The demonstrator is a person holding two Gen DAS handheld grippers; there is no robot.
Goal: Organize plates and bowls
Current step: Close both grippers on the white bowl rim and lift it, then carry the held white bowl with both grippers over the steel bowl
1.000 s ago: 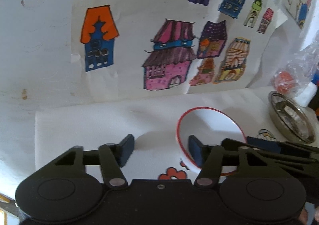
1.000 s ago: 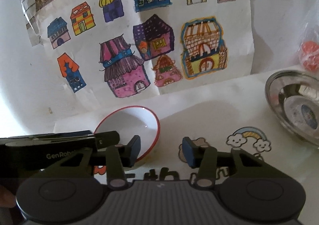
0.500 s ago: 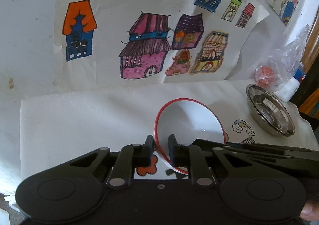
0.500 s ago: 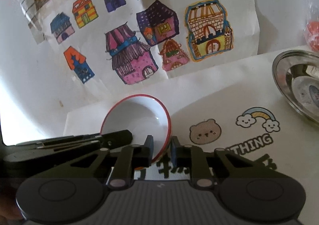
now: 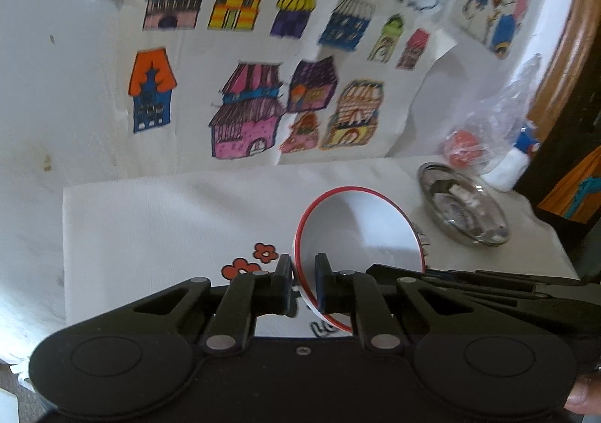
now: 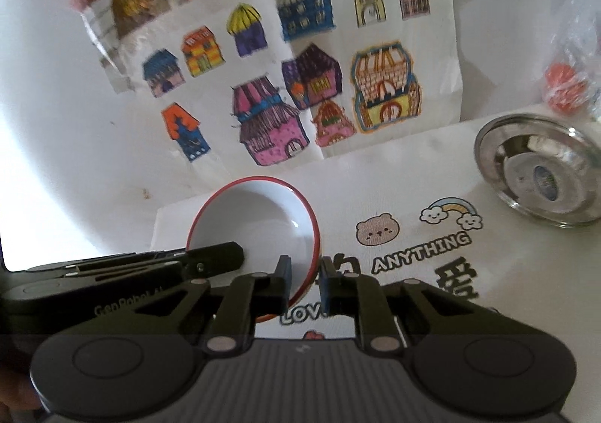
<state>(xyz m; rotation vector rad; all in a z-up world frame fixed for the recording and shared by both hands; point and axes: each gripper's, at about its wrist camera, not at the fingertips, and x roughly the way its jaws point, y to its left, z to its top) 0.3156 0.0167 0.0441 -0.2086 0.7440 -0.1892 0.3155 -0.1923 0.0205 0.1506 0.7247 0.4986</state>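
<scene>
A white bowl with a red rim point(image 5: 360, 231) hangs above the table, held from both sides. My left gripper point(image 5: 303, 274) is shut on its left rim, one finger inside and one outside. My right gripper point(image 6: 305, 278) is shut on the bowl point(image 6: 255, 216) at its right rim in the same way. Each view shows the other gripper's black fingers reaching in from the side. A steel bowl point(image 6: 537, 169) sits on the table to the right, also in the left wrist view as a steel bowl point(image 5: 464, 209).
The table carries a white printed cloth point(image 6: 413, 254) with a bear, a rainbow and lettering. Coloured house drawings point(image 5: 248, 111) hang on the wall behind. A clear plastic bag with something orange point(image 5: 484, 137) and a white bottle point(image 5: 514, 164) stand at the far right.
Both grippers went from open to shut on the bowl's rim. The bowl has since come up off the cloth, and both views have pulled back and risen.
</scene>
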